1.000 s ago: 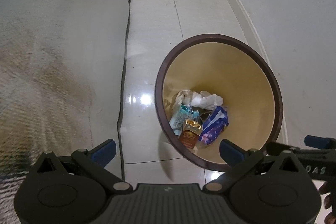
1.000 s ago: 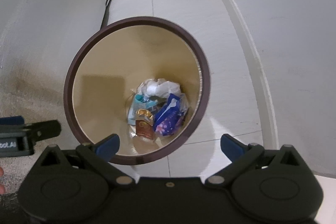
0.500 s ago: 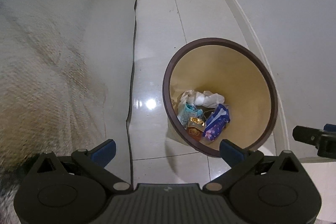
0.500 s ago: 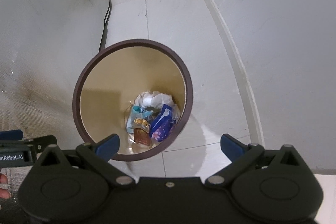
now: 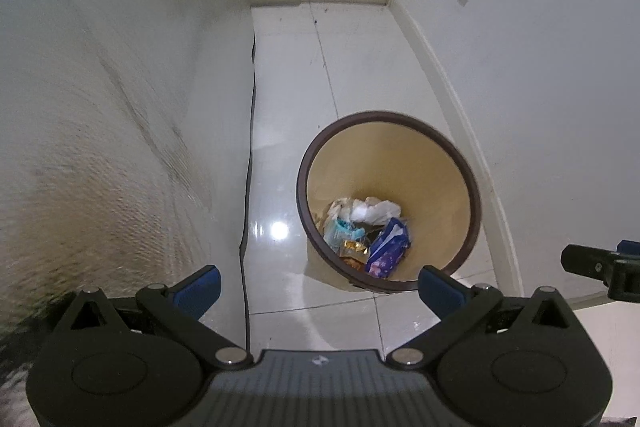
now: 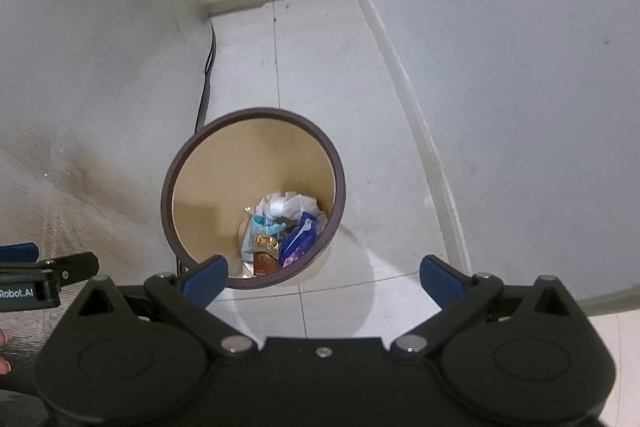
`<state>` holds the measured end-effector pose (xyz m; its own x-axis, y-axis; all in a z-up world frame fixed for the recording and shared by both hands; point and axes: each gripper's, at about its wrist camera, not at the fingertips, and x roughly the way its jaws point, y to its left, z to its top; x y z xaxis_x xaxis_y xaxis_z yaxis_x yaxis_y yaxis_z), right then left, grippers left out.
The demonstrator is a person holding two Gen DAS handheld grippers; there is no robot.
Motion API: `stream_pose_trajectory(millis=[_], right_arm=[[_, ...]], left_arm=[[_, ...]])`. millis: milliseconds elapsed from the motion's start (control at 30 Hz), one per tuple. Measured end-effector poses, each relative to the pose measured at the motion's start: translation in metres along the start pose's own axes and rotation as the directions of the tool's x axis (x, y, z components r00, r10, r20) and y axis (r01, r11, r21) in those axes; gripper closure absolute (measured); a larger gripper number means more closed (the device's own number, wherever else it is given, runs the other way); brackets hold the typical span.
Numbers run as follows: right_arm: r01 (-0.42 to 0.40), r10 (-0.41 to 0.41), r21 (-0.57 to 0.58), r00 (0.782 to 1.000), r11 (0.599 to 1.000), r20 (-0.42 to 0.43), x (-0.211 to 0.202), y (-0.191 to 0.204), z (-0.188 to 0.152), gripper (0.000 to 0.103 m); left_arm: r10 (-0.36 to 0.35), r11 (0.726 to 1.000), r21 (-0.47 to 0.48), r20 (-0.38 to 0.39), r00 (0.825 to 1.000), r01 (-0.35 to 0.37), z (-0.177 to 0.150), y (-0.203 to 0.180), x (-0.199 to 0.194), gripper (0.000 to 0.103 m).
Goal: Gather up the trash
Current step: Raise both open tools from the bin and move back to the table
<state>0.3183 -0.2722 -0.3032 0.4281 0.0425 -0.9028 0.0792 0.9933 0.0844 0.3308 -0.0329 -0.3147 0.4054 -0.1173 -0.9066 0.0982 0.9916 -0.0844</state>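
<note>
Both claws stand wide open and empty: left claw (image 5: 318, 285), right claw (image 6: 324, 277). Trash (image 6: 280, 233) lies at the bottom of a round brown-rimmed bin (image 6: 178, 167) on the tiled floor (image 6: 320, 67).

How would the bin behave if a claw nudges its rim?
The bin would probably slide on the glossy floor tiles rather than grip. It looks light: only a few wrappers and crumpled paper at the bottom. Being tall and nearly empty, it may tip under a hard push.
</note>
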Motion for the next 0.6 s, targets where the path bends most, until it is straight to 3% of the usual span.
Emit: stream_pose_trajectory(millis=[300, 600], right_arm=[[-0.008, 0.007, 0.005, 0.995, 1.000, 0.103, -0.058, -0.007, -0.011, 0.000], [-0.006, 0.001, 0.025, 0.977, 1.000, 0.215, -0.125, -0.019, -0.022, 0.000]], left_arm=[[-0.028, 0.999, 0.024, 0.106, 0.994, 0.026, -0.006, -0.010, -0.058, 0.000], [-0.063, 0.996, 0.078, 0.228, 0.972, 0.047, -0.007, -0.029, -0.120, 0.000]])
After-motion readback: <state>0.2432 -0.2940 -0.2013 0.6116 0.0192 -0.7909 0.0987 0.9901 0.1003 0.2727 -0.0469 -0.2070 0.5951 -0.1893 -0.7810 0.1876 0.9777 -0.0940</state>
